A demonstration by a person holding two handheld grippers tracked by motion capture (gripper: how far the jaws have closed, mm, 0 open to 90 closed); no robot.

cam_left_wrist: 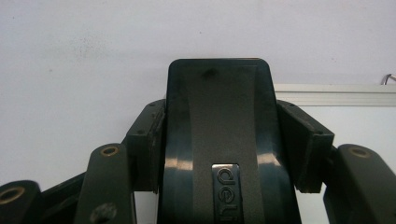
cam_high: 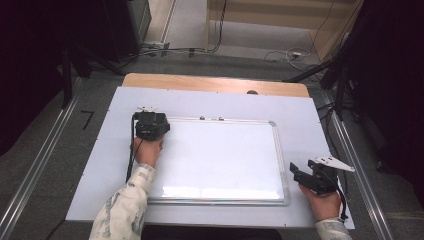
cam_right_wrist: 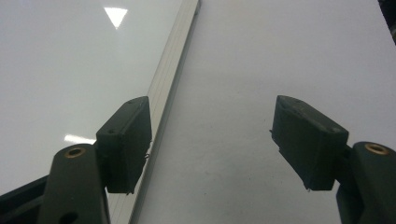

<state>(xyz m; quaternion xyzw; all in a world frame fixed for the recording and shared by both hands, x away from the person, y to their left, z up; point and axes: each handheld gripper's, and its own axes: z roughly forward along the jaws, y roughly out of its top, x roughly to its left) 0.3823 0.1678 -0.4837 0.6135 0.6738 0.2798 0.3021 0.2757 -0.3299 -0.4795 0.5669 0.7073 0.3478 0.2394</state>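
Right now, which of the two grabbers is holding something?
The left gripper, at the whiteboard's far left corner. Its jaws are shut on a dark eraser marked "deli". The right gripper, beside the board's right edge, is open with nothing between its jaws.

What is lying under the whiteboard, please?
A pale sheet lies under the whiteboard, over a wooden table whose far edge shows. Whatever is directly beneath the board is covered.
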